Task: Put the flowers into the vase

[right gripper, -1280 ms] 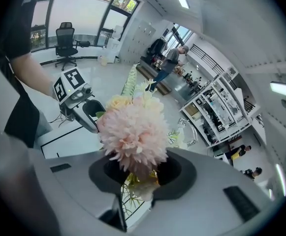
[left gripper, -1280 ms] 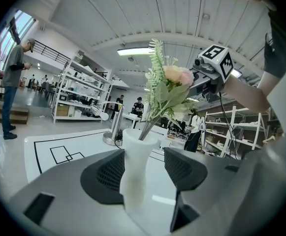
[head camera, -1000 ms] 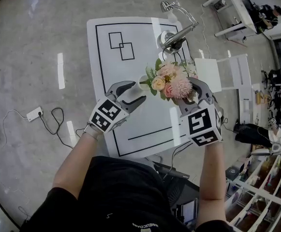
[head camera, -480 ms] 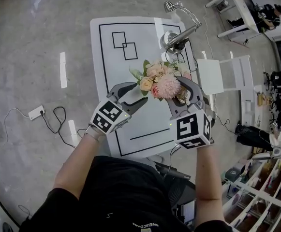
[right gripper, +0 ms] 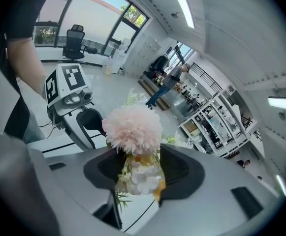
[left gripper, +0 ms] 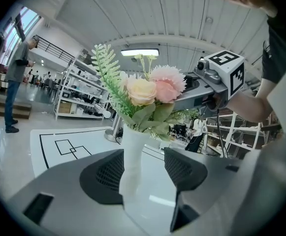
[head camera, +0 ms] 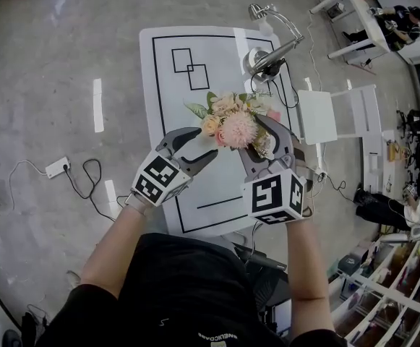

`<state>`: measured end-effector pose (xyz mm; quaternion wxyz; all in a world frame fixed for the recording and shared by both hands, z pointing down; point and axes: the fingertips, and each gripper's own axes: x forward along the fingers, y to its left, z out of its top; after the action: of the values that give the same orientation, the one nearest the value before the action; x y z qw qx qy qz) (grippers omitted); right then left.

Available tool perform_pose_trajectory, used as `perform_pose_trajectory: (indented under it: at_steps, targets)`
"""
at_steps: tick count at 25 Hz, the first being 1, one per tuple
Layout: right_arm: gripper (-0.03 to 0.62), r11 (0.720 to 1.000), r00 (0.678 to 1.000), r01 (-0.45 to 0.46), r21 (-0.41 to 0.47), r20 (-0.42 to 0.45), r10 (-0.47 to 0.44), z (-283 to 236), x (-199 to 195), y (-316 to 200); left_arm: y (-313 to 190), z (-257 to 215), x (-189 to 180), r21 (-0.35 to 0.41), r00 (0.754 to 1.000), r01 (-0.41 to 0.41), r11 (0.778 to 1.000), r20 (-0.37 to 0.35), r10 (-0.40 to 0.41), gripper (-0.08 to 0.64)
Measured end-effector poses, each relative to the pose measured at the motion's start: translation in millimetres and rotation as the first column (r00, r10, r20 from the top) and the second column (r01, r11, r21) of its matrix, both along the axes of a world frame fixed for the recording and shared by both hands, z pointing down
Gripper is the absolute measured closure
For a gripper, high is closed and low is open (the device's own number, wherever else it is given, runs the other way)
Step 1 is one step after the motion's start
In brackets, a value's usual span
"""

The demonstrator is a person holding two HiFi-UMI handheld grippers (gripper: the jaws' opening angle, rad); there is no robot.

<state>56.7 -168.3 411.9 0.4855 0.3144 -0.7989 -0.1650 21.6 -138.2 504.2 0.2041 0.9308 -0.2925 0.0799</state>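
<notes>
**Head view:** My left hand-held gripper (head camera: 201,143) sits at 7 o'clock of the bouquet of pink, cream and white artificial flowers with green leaves (head camera: 231,120). My right hand-held gripper (head camera: 256,139) sits at 4 o'clock of it. Both are over the white table with black lines (head camera: 166,85). The blooms hide whatever stands under them.

**Left gripper view:** My jaws stand wide with the slim white vase (left gripper: 133,166) upright between them and the bouquet's leaves rising from its mouth. The vase is clear of the 3 o'clock pad. It overlaps the 9 o'clock pad, and I cannot tell whether it touches.

**Right gripper view:** My jaws are about half-wide and opening. Small white blossoms fill the gap and brush both pads, with the pink pompom bloom at 12 o'clock above them. The gripper body cuts off the stems.
</notes>
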Motion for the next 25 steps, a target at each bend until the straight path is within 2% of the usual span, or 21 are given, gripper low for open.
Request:
perform_pose_trajectory:
  at_steps: [7,15,25]
  targets:
    - [0.320,1.000,0.999,0.011,0.013,0.033,-0.011,-1,-9,2,9,1,-6,-0.008,1.000,0.019,1.000,-0.004,-0.019,0.319]
    - [0.262,0.999,1.000,0.030,0.026,0.007,-0.030,-2,-11,6,10,-2,-14,-0.005,0.998,0.057,0.998,-0.008,-0.057,0.319]
    - [0.242,0.998,0.998,0.069,-0.001,-0.004,-0.069,-7,-13,22,14,-5,-21,-0.002,0.996,0.089,0.996,-0.010,-0.089,0.319]
